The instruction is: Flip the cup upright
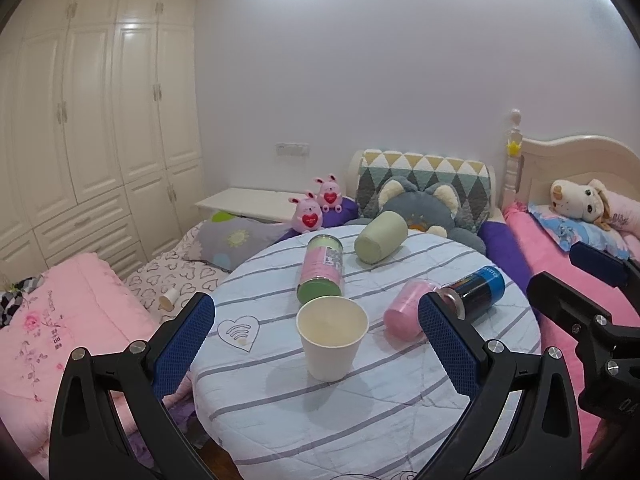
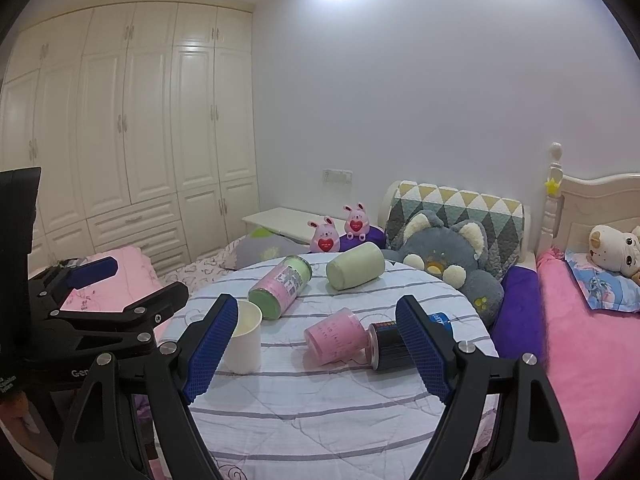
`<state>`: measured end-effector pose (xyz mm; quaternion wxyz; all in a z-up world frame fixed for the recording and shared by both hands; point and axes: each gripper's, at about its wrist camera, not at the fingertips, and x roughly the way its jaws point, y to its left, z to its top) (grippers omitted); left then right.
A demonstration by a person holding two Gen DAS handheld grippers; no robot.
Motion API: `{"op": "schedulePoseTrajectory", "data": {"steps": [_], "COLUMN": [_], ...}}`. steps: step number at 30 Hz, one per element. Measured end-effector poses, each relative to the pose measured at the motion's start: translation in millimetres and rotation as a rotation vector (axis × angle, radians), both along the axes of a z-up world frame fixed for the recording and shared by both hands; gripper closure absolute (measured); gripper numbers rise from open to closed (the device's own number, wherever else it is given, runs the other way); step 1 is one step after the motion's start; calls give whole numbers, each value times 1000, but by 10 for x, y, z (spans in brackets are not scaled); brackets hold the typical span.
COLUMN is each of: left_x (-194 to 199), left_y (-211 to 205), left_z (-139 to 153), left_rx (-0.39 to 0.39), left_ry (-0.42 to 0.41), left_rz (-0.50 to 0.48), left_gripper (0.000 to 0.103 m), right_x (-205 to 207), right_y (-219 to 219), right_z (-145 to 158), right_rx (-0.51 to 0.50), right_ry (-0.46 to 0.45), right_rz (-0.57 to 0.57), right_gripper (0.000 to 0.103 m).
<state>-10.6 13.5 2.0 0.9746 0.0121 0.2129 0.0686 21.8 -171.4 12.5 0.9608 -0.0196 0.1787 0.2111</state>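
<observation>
From the left wrist view, the left claw (image 1: 316,334) hangs with its blue-padded fingers spread wide and nothing between them. Straight ahead, framed between them, a white paper cup (image 1: 332,338) stands mouth-up on the round desk with the striped pale-blue cloth (image 1: 280,412), so this one looks already righted. The cups left to flip lie beyond it: a translucent pink plastic cup (image 1: 406,314) on its side toward the right finger, base toward the camera, and a pale green cup (image 1: 380,242) on its side at the far edge. A pink-and-green labelled canister (image 1: 322,274) and a dark blue can (image 1: 476,294) also lie toppled.

From the right wrist view, the right claw (image 2: 316,350) is likewise apart and empty. The pink cup (image 2: 336,338) lies directly ahead between its fingers, its long axis running across the view, base to the left and mouth to the right, against the blue can (image 2: 390,346). The green cup (image 2: 356,266) lies farther back, and the white cup (image 2: 244,338) sits just behind the left finger.

I judge the right claw better placed for the pink cup: it is centred on it, with the cup's axis crosswise to the approach.
</observation>
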Motion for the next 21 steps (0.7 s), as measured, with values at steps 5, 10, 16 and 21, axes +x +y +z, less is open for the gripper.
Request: {"op": "schedulePoseTrajectory", "data": {"steps": [5, 10, 16, 21], "left_x": [55, 76, 120, 154], "left_y": [11, 16, 45, 70], "left_z": [-46, -54, -71, -70], "left_rx": [-5, -6, -8, -10], "left_ry": [20, 20, 26, 27], "left_rz": [-9, -8, -7, -10], "left_gripper": [0, 0, 0, 0], "right_x": [31, 69, 108, 166], "right_y": [27, 42, 71, 120], "right_z": [-12, -16, -19, -47], "right_rx": [-10, -14, -13, -22], "right_ry": [14, 24, 34, 48], "right_rz": [-3, -6, -1, 4], "right_gripper": [20, 20, 20, 20]}}
